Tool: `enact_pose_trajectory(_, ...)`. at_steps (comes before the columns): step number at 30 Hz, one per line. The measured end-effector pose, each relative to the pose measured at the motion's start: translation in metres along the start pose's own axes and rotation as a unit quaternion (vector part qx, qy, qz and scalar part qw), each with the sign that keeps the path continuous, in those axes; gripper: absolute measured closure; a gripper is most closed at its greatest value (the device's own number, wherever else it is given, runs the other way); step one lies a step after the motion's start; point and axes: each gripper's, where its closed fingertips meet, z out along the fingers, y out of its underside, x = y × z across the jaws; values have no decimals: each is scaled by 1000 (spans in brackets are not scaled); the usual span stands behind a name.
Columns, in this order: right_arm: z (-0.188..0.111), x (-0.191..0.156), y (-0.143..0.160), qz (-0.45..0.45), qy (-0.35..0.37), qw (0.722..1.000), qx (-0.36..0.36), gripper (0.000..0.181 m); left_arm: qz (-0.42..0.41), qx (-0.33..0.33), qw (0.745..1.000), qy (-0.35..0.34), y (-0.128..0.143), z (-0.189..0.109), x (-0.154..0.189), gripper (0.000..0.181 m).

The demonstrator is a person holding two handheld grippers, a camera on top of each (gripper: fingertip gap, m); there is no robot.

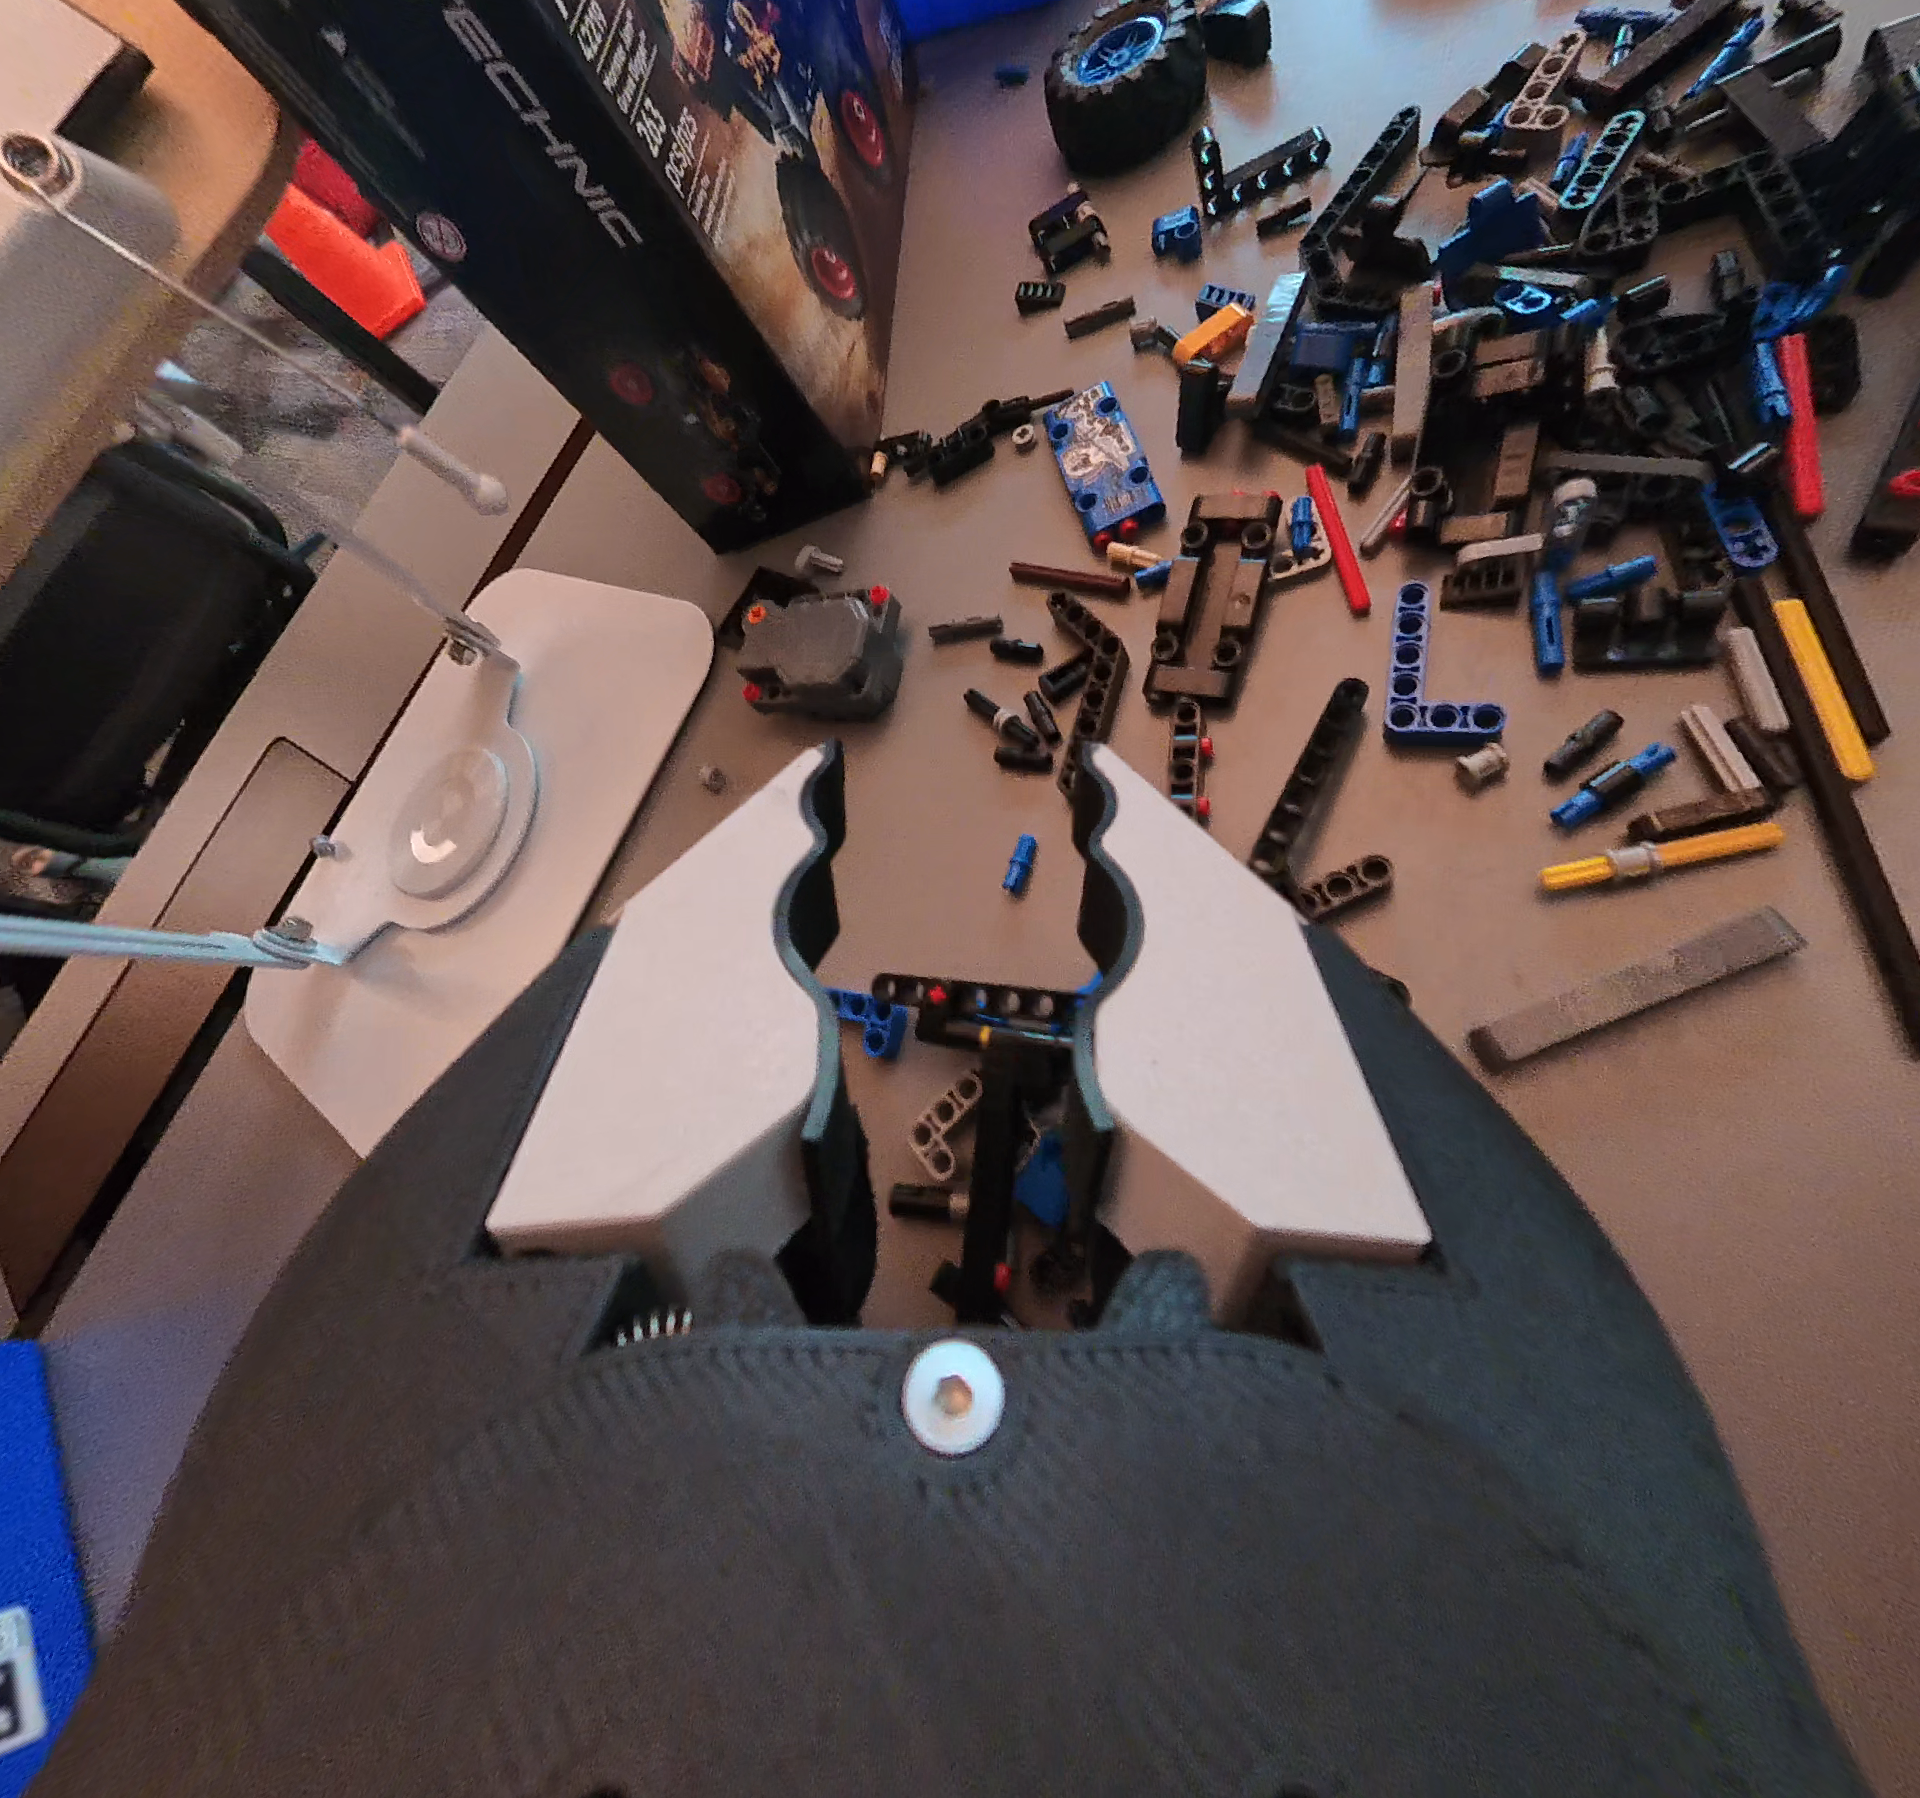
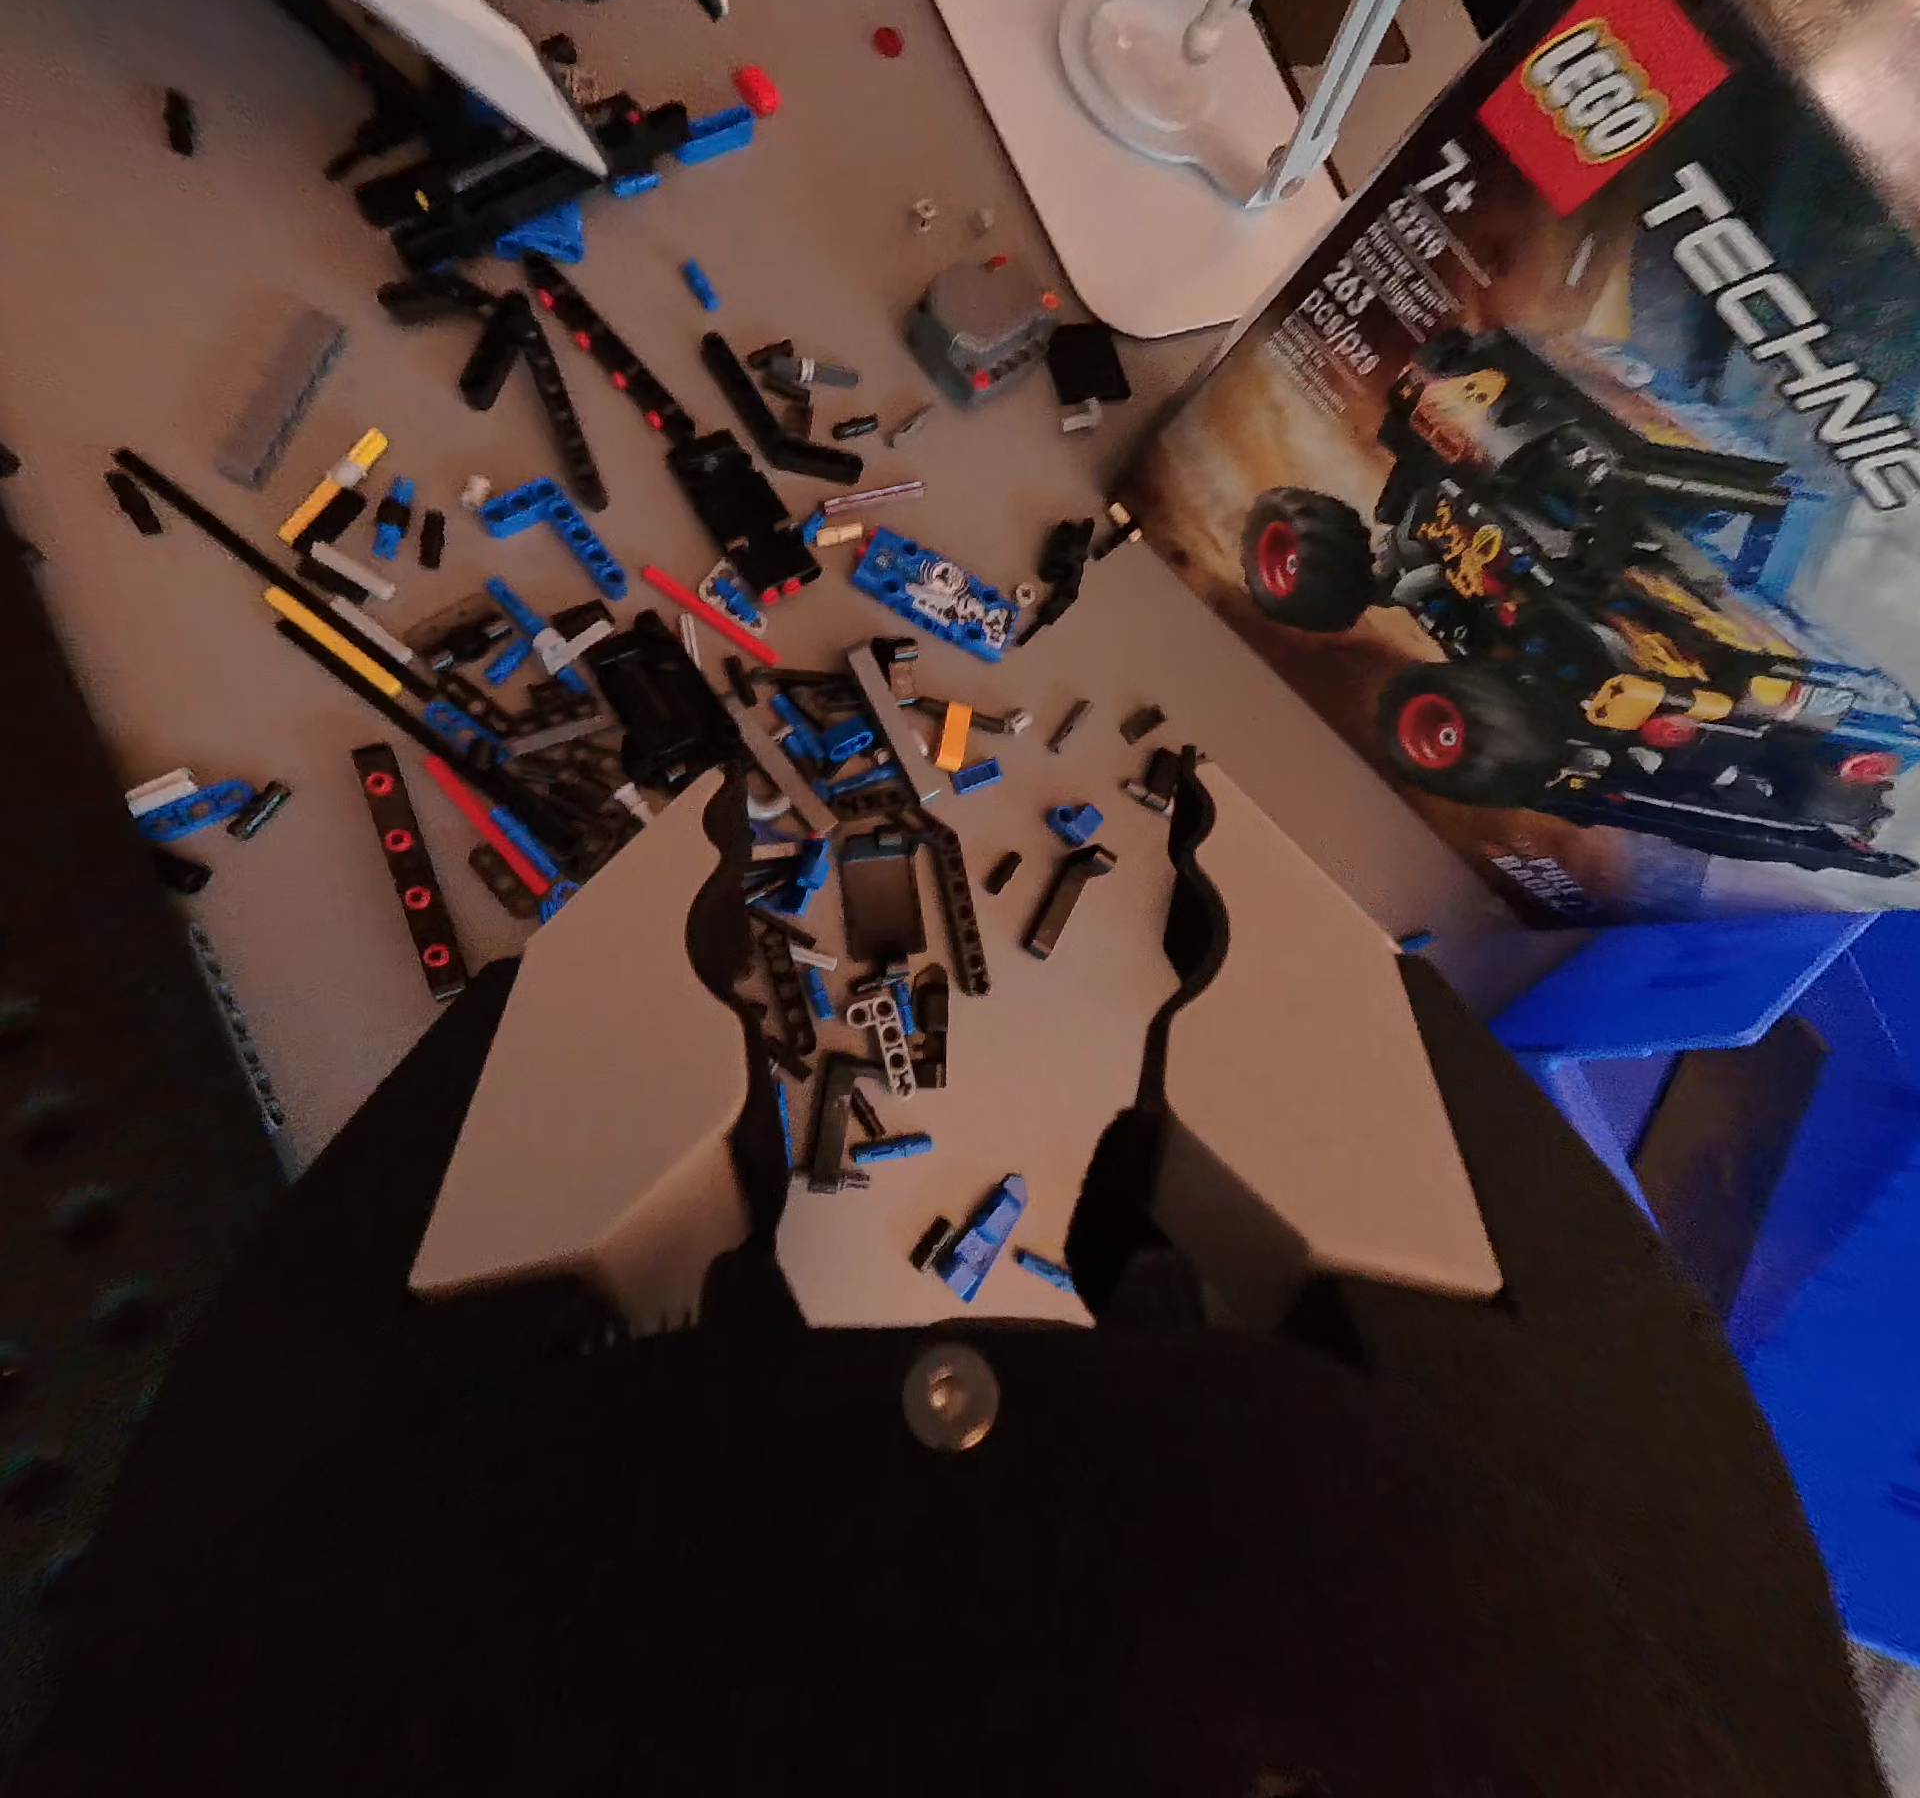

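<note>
The grey table [image 1: 1247,1281] carries the whole spread. A toy set box [image 1: 582,190], printed with a monster truck, stands upright at the table's far side. Beside it is a blue bin [image 2: 1766,1177], close by the right gripper. A white base plate [image 1: 582,709] with a clear stand [image 1: 457,813] bolted to it lies next to the box.

A dense heap of loose building pieces [image 1: 1579,325], mostly black and blue beams and pins, covers the middle of the table. A black tyre on a blue rim [image 1: 1127,75] lies at the heap's edge, near the box. A grey motor block [image 1: 821,652] sits apart, between the base plate and the heap.

The left gripper [image 1: 961,772] holds a partly built black and blue assembly [image 1: 987,1021], which is clamped low between the fingers, well behind the tips; the tips themselves stand apart. The right wrist view shows the same assembly at the left gripper, just above or on the table; contact cannot be judged.

The right gripper [image 2: 951,782] hangs over the near side of the heap, jaws spread wide, holding nothing. A small black panel [image 2: 881,891] lies directly below its gap.

Smaller items: a blue L-shaped beam [image 1: 1429,688], a flat grey bar [image 1: 1642,985], a yellow axle [image 1: 1662,855] and a lone blue pin [image 1: 1020,862], which lies just ahead of the left gripper.
</note>
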Motion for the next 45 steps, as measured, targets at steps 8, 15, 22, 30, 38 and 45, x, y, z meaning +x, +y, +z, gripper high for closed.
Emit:
enact_pose_trajectory(8,19,-78,-35,-8,-163,986,27,147,93,-18,958,269,1,-19,99,156)
enact_pose_trajectory(15,56,-141,-23,6,-233,972,18,148,106,-68,941,314,24,-8,125,173)
enact_pose_trajectory(22,61,-144,-22,40,-237,970,43,149,116,-44,947,297,16,-5,126,181)
enact_pose_trajectory(30,81,-148,-16,4,-201,979,18,153,99,-1,951,295,-5,-13,127,181)
enact_pose_trajectory(38,87,-154,-14,-18,-198,980,3,157,121,-60,949,285,16,4,133,176)
enact_pose_trajectory(45,87,-151,-16,-39,-177,983,8,162,113,3,954,279,-10,-6,129,177)
